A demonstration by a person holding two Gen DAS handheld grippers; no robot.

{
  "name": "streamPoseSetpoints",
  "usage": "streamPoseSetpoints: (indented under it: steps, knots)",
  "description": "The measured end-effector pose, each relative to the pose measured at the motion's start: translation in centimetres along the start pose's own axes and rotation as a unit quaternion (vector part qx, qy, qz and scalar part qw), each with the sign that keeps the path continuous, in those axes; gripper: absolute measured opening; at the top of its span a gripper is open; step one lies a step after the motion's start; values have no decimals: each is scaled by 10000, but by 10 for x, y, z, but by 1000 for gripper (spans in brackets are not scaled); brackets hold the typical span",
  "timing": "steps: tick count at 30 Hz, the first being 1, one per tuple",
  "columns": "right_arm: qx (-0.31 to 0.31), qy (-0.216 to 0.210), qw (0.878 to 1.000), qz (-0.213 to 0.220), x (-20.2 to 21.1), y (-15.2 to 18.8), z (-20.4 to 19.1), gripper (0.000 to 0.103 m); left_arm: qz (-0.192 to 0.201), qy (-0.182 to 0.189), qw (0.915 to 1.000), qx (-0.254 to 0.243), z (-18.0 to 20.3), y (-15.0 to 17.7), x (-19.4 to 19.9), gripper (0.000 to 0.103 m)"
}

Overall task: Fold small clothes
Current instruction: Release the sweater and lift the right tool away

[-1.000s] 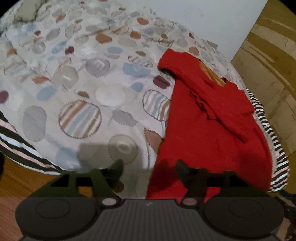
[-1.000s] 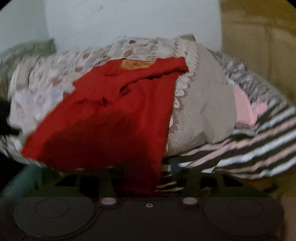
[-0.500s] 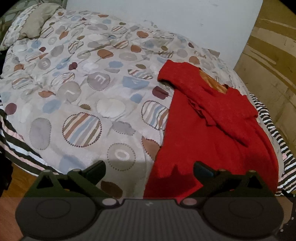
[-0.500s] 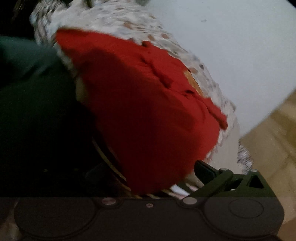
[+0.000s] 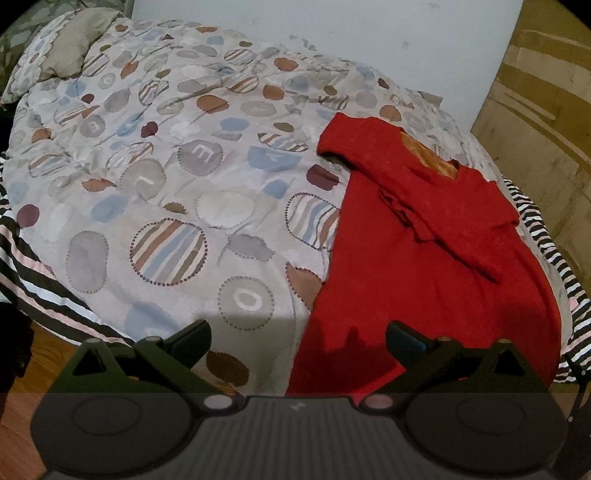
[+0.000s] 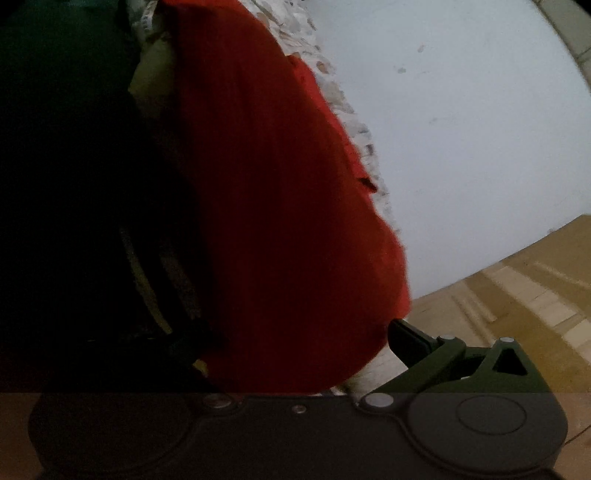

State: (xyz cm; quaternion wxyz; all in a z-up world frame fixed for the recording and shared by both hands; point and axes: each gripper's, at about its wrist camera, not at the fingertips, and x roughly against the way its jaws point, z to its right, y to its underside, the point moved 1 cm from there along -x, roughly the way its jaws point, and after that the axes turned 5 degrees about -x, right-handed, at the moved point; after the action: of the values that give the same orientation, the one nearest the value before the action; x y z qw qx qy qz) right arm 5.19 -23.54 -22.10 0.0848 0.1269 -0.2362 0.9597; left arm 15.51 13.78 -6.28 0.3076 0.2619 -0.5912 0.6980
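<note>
A small red top [image 5: 424, 251] lies on the right side of the bed, neck with an orange lining toward the wall, one sleeve folded across its chest. My left gripper [image 5: 297, 338] is open and empty, hovering just off the near bed edge at the garment's lower left hem. In the right wrist view the camera is rolled sideways and the red top [image 6: 280, 206] fills the middle. My right gripper [image 6: 295, 343] is open, close against the cloth's lower edge; its right finger [image 6: 406, 339] shows, the left finger is lost in shadow.
The bed has a quilt [image 5: 177, 184] with a pattern of circles, over a striped sheet [image 5: 40, 291]. A pillow [image 5: 70, 51] lies at the far left. A white wall [image 5: 332, 26] is behind and a wooden panel [image 5: 535, 122] at the right.
My left gripper opened wide and pulled back a little from the hem. My right gripper rolled sideways and moved in close to the red top, opening as it went.
</note>
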Motion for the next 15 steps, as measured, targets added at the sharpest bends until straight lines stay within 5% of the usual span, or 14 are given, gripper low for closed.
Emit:
streamPoseSetpoints:
  steps: [4,6,9,11,15]
  knots:
    - [192,49,9997,173,6,4,3,81,42,9,9999,-159,4,3,3,102]
    - [134,-158,9996,196,12,3,8,52,92,36,9997,-239,7,4,5,102]
    - [31,-397,9989,239,21,1,22,24,204,110,9989,-410,12,6,8,102]
    - [-41,-539,9982,253,30,-5,32,13,361,170,9974,-602,17,8,12,102]
    - [-672,-807,9941,280,45,-24,67,10,939,323,9906,-939,29,18,23,102]
